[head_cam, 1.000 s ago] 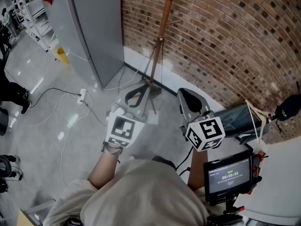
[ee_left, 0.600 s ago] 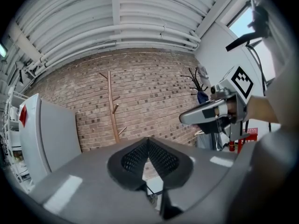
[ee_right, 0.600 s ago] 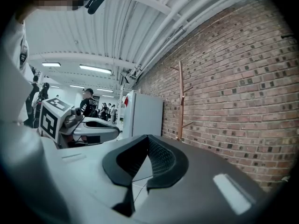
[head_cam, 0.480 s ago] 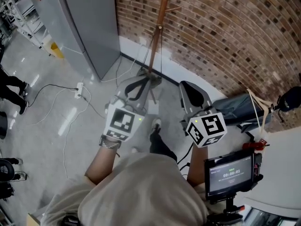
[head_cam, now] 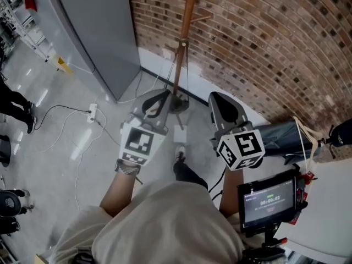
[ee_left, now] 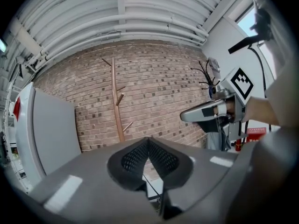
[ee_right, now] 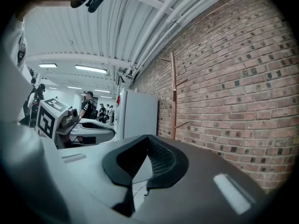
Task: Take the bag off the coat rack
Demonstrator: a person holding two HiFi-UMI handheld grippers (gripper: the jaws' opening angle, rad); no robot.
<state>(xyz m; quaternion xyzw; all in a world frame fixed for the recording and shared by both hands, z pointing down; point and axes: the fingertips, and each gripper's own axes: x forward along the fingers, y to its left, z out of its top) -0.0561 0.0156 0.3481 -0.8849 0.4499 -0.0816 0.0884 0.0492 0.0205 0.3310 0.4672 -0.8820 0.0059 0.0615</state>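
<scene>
Pressed together with nothing between at the fingers [ee_left: 133,157] of the left gripper [ee_left: 149,141]; likewise closed and empty at the right gripper [ee_right: 148,140], at 3 o'clock of the left. Raised above the floor [head_cam: 66,142], well apart from the coat rack [head_cam: 188,15] at 12 o'clock, by the brick wall [head_cam: 264,43]. Hung from a peg there, thin bag straps [head_cam: 177,70], dropping toward 6 o'clock; bag body not made out.

Left gripper [head_cam: 159,99] and right gripper [head_cam: 220,104], jaws together, empty
</scene>
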